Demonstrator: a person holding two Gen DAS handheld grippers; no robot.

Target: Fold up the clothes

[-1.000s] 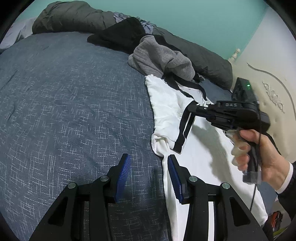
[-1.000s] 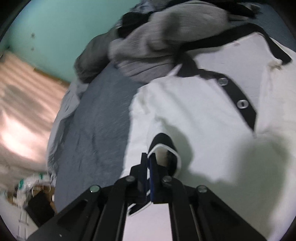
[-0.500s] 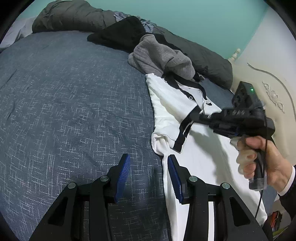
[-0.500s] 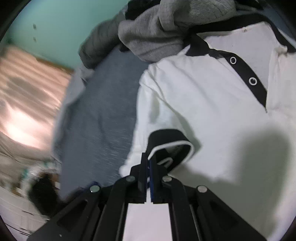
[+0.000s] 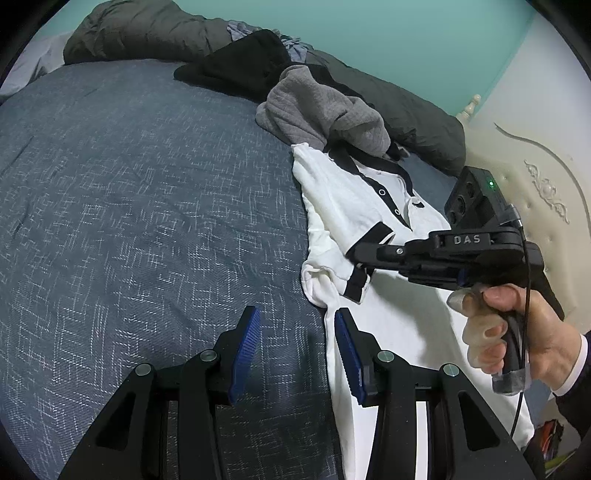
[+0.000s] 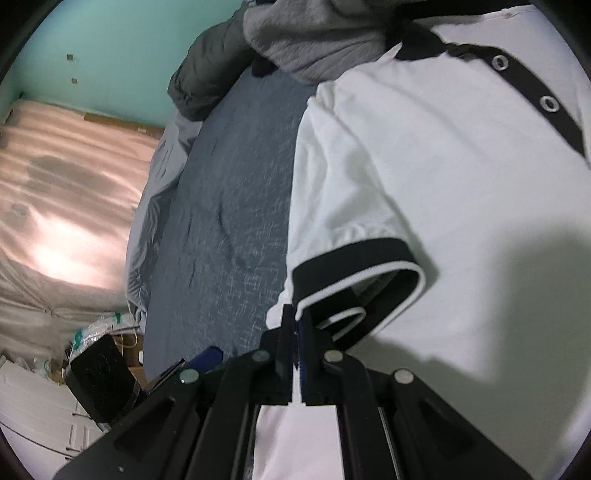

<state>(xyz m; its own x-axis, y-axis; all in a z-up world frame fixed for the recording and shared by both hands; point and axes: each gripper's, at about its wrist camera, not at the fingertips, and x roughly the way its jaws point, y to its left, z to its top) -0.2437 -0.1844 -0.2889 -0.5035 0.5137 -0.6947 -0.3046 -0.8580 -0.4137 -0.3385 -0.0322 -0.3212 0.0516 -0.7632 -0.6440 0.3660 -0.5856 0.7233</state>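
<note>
A white polo shirt [image 5: 369, 199] with black collar, placket and cuffs lies face up on the blue bedcover [image 5: 129, 203]. My right gripper [image 5: 354, 253] holds its near sleeve by the black cuff [image 6: 354, 262], folded inward over the white chest [image 6: 443, 166]. Its jaws [image 6: 297, 321] are beginning to part, with the cuff edge still pinched between the pads. My left gripper [image 5: 297, 321] hovers open just above the bedcover beside the shirt's left edge, with nothing between its blue pads [image 5: 245, 343].
A grey knit sweater [image 5: 321, 107] overlaps the shirt's collar. Behind it lie a black garment [image 5: 240, 62] and a dark rolled quilt [image 5: 147, 33]. A cream padded headboard [image 5: 535, 155] stands at the right. A person's hand [image 5: 517, 332] grips the right gripper's handle.
The right gripper has come down and tilted, carrying the sleeve cuff inward over the shirt. The buttoned placket now shows. The left gripper has stayed where it was.
</note>
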